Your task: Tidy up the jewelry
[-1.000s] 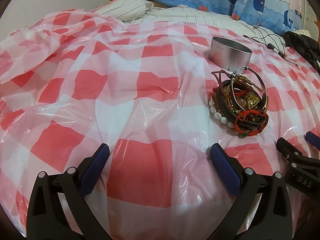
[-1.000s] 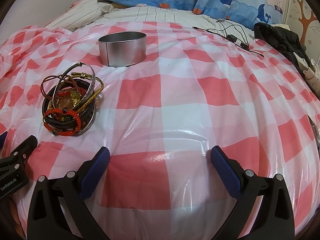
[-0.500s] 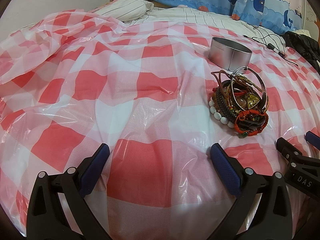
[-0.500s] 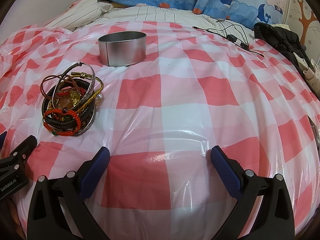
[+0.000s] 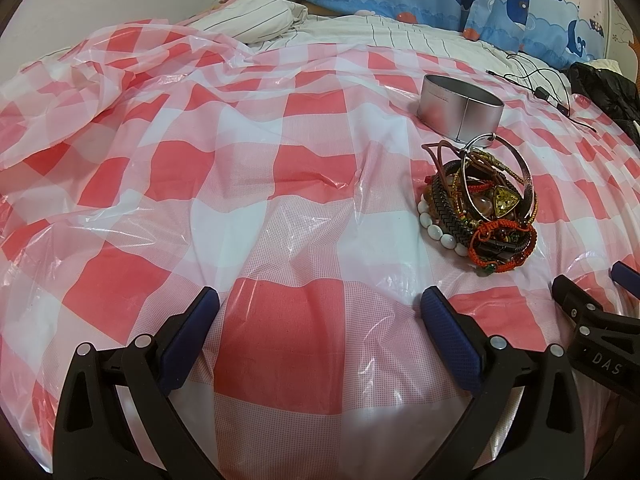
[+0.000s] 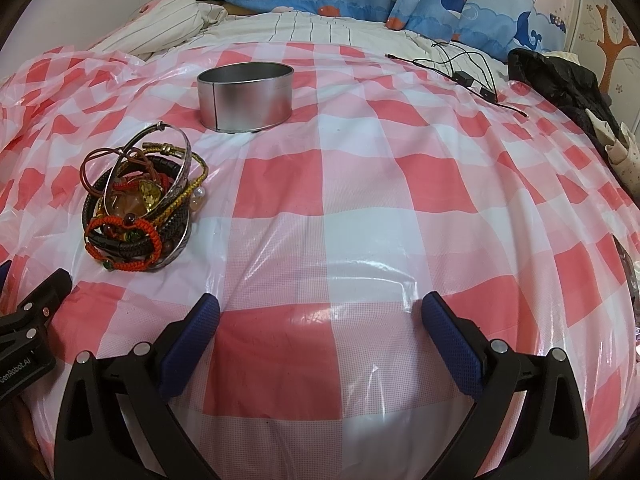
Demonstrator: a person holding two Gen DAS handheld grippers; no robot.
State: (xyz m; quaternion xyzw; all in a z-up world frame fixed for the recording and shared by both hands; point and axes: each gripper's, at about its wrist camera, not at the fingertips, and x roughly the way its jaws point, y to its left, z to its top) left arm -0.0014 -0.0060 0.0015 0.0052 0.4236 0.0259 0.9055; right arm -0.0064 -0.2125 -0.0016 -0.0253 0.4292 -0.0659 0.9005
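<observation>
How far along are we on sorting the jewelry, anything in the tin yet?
Nothing looks done: the bracelets sit in one tangled pile on the checkered cloth, beside the metal tin, whose visible inside looks empty. Nothing is in hand: left gripper and right gripper are both open, short of the pile. Everything is left to sort.
</observation>
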